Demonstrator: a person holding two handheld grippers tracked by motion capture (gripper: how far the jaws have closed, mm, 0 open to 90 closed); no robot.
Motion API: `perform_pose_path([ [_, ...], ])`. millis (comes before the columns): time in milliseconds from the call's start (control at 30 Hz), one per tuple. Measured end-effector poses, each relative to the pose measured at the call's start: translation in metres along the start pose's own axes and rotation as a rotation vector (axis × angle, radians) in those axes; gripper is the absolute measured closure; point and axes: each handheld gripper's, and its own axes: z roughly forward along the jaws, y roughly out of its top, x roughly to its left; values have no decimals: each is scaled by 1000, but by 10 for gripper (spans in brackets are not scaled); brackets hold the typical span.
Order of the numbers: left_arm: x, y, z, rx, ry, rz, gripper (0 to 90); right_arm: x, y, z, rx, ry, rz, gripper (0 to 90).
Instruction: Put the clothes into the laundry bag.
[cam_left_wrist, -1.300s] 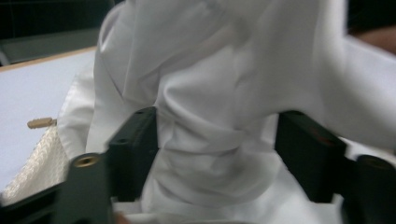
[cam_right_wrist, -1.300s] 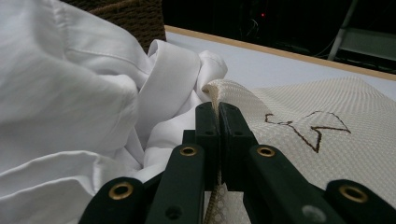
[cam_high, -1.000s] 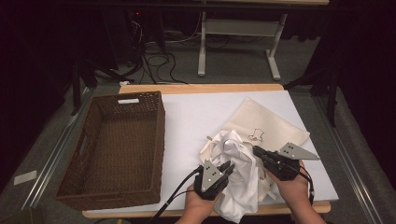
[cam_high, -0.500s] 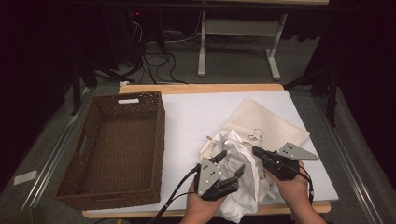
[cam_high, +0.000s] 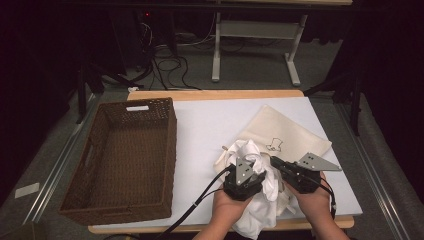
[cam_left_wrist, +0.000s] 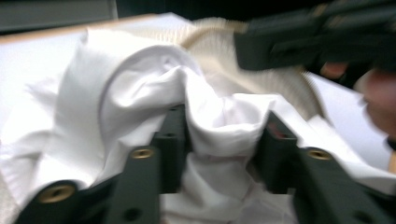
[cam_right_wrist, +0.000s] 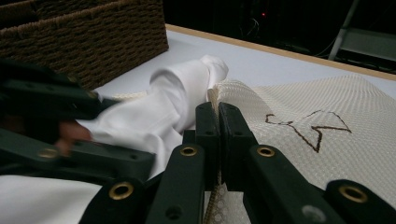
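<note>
A cream mesh bag (cam_high: 285, 132) with a brown drawing lies at the table's right. A crumpled white garment (cam_high: 260, 200) bunches at its near mouth, partly pushed in. My right gripper (cam_high: 274, 161) is shut on the bag's edge, and its jaws pinch the mesh (cam_right_wrist: 299, 107) in the right gripper view (cam_right_wrist: 218, 109). My left gripper (cam_high: 248, 162) is pushed into the garment. Its jaws have just been closing with a fold of white cloth (cam_left_wrist: 126, 93) between them (cam_left_wrist: 224, 126), and a gap still shows at the pads.
A deep brown wicker basket (cam_high: 172, 145) stands empty on the left of the white table (cam_high: 210, 125), and its wall (cam_right_wrist: 93, 37) shows in the right gripper view. Cables and a metal stand lie on the floor beyond the table.
My left gripper has moved right and slightly forward into the white garment, its jaws spreading and then narrowing around a fold. The right gripper has kept still on the bag.
</note>
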Motion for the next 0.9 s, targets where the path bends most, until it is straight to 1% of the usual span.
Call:
perform_pose_path([
  [67, 0, -1, 8, 35, 7, 24, 669, 0, 1, 0, -5, 2, -2, 886],
  [133, 0, -3, 16, 62, 13, 33, 685, 0, 2, 0, -7, 2, -1, 886],
  [200, 1, -7, 23, 82, 19, 32, 691, 1, 3, -1, -17, 3, -1, 886],
  [267, 1, -10, 28, 91, 24, 29, 691, 0, 5, -3, -28, 6, 9, 886],
  [333, 1, -12, 31, 85, 26, 17, 683, 1, 5, -4, -32, 4, 12, 886],
  [367, 1, -12, 29, 74, 17, 17, 668, 0, 5, -4, -34, 5, 10, 886],
  [400, 0, -12, 26, 51, 0, 30, 626, 0, 5, -4, -33, 4, 8, 886],
  [467, -2, -14, 18, 30, 12, 69, 481, -1, 4, -4, -31, 5, 0, 886],
  [533, -1, -15, 9, 21, 7, 67, 397, 0, 3, -4, -22, 3, 5, 886],
  [600, 1, -15, -6, -4, 11, 54, 350, 0, 3, -3, -23, 4, -7, 885],
  [633, 3, -16, -12, -23, 17, 50, 342, 0, 3, -3, -25, 4, -9, 886],
  [700, 7, -17, -23, -47, 30, 40, 338, 0, 3, -4, -25, 3, -10, 886],
  [767, 12, -18, -29, -73, 62, 29, 340, 0, 3, -4, -25, 2, -6, 885],
  [800, 18, -17, -31, -89, 78, 10, 345, 0, 3, -4, -26, 2, -6, 886],
  [833, 23, -15, -30, -84, 87, -6, 347, 1, 3, -5, -23, 0, -2, 885],
  [867, 28, -13, -27, -81, 88, -23, 343, 1, 3, -5, -23, 0, -2, 885],
  [900, 32, -10, -22, -78, 72, -40, 332, 1, 3, -5, -26, 0, -7, 885],
])
